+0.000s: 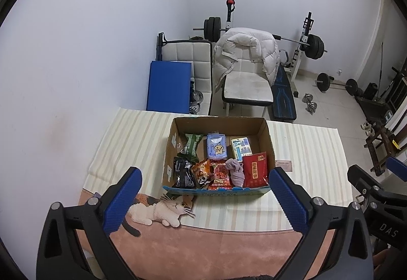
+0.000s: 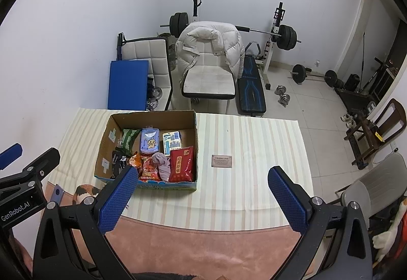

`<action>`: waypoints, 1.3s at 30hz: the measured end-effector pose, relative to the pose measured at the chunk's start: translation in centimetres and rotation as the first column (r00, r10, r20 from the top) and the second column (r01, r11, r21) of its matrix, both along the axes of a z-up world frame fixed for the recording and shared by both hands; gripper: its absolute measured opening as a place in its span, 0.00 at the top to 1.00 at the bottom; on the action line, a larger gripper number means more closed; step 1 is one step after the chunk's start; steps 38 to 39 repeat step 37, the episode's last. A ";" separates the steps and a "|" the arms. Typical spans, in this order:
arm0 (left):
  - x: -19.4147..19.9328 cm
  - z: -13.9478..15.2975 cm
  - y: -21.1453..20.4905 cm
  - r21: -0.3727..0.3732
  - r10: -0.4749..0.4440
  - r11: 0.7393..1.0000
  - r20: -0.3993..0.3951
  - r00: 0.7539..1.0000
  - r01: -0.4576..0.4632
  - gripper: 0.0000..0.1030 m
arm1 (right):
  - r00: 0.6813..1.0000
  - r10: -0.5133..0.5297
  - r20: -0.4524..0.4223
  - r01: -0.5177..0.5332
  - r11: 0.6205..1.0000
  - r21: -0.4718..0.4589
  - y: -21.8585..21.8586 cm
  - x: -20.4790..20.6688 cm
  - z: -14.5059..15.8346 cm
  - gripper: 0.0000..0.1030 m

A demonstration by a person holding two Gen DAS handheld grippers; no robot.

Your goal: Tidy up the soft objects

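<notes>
Right now both grippers hang above the near edge of the table, and neither one holds anything. The left gripper (image 1: pixel 206 199) has its blue pads spread wide apart with only air between them. The right gripper (image 2: pixel 201 199) is spread wide too, and it is empty.

On the striped cloth (image 2: pixel 254 142) sits a cardboard box (image 1: pixel 267 137) with its top open. All the soft things are inside it. At the back of the box lie a green packet (image 1: pixel 192 143), a blue tissue pack with a cartoon star (image 1: pixel 216 146), and a small white and blue pack (image 1: pixel 241 147). At the front lie a black packet (image 1: pixel 182 173), an orange snack bag (image 1: pixel 202 171), a red wipes pack (image 1: pixel 220 174), a pale purple cloth (image 1: pixel 235 170) that may be a sock, and a big red packet (image 1: pixel 255 169). The purple cloth is squeezed between the red wipes pack and the big red packet.

The box sits between the left gripper's pads in the left wrist view. In the right wrist view it is off to the left, and one blue pad covers its near corner.

A cat picture (image 1: pixel 162 208) is on the mat near the box. A small grey label (image 2: pixel 221 161) lies on the cloth beside the box. Behind the table stands a chair with a white puffy coat (image 2: pixel 211 45) over it.
</notes>
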State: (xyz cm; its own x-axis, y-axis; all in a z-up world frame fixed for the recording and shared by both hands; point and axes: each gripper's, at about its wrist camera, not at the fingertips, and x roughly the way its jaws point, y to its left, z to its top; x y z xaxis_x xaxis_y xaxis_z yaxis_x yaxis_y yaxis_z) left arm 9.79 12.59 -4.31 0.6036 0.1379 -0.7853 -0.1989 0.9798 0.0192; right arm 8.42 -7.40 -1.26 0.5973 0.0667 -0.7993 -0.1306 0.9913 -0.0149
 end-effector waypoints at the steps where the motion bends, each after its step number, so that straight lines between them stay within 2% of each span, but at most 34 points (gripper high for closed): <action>1: 0.0 0.0 0.0 0.001 0.000 1.000 0.002 1.000 0.000 0.00 | 1.000 0.000 -0.001 0.000 1.000 0.000 0.0 0.0 0.0 0.00; 39: -0.1 -0.5 0.4 -0.021 0.003 1.000 -0.014 1.000 -0.004 0.00 | 1.000 0.014 0.000 -0.014 1.000 -0.005 -0.8 0.5 -0.1 0.00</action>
